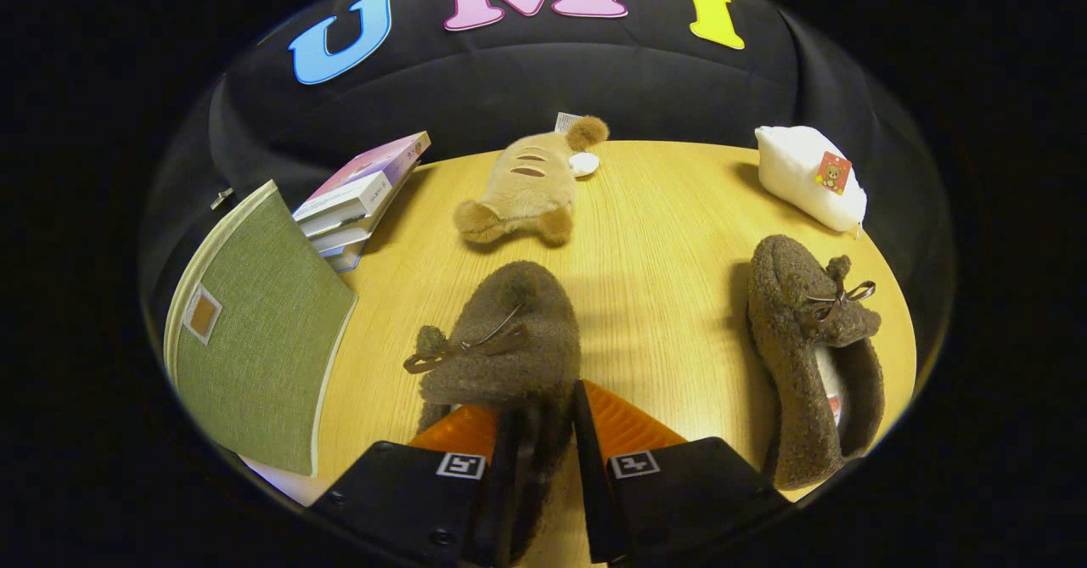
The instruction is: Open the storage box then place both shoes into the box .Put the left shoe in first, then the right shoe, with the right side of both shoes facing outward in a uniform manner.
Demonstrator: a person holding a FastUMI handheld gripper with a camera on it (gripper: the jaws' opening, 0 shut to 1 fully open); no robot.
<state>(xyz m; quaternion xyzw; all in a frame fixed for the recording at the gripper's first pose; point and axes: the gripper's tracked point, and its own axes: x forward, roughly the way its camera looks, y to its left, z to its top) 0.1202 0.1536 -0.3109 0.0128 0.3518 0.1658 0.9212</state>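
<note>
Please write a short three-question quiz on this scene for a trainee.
1. True or false: the claw is shut on the near shoe.
2. Which thing stands beside the green box?
A. the books
B. the white pouch
C. the other shoe
3. Fill in: the plush toy lies on the table, beyond the near ____.

Key
1. True: both fingers press on the rim at its heel end.
2. A
3. shoe
</note>
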